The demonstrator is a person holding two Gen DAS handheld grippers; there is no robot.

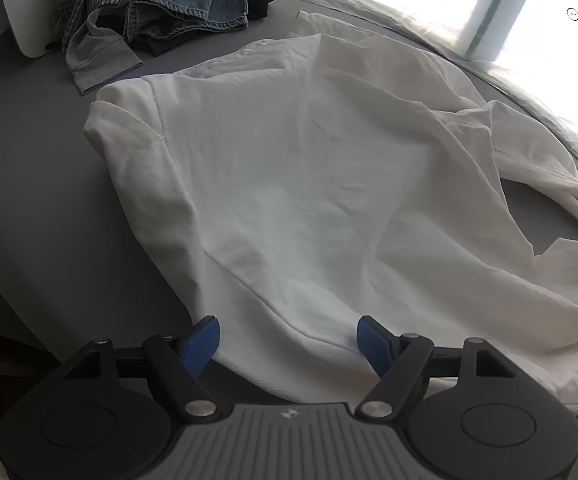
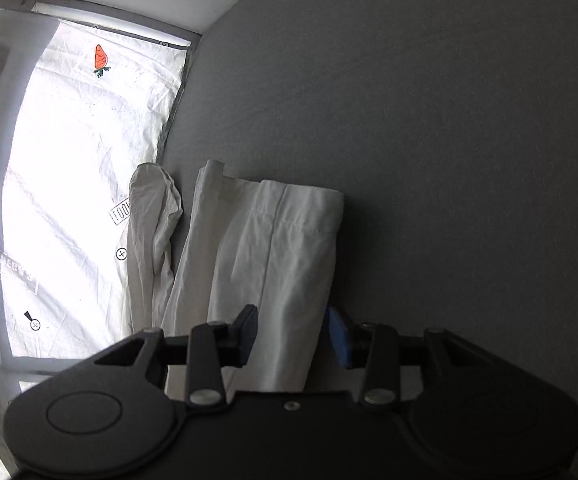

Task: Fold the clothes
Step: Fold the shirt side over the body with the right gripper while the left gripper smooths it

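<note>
White garment (image 1: 309, 184), the piece in work, spread flat on the grey surface (image 1: 21, 168) with one end bunched and trailing away from the main panel; in the right wrist view a narrow folded part of it (image 2: 273, 264) lies along the same grey ground, its hemmed end farthest from the camera. Left gripper (image 1: 288, 340): jaws well apart, straddling the near hem of the garment, blue pads (image 1: 203, 344) clear of the cloth, nothing clamped. Right gripper (image 2: 293, 332): jaws partly apart with the folded strip between them; the pads appear just off the cloth rather than pressing it, so judged not gripping. Step in hand, as judged: taking hold of edges for the next fold; best done by closing each pair of pads squarely on the hem, catching all layers at once, then lifting both ends level so the panel carries over without dragging new creases. Beyond the garment: a heap of unfolded clothes (image 1: 157, 4), denim and checked cloth among them, near its far edge but apart from it; a white carrot-print sheet (image 2: 81, 184) bordering the garment's far side, a loose part of the garment lying against it. Obstruction: none on the garment itself; the bunched end may snag or fold unevenly unless smoothed first.
</note>
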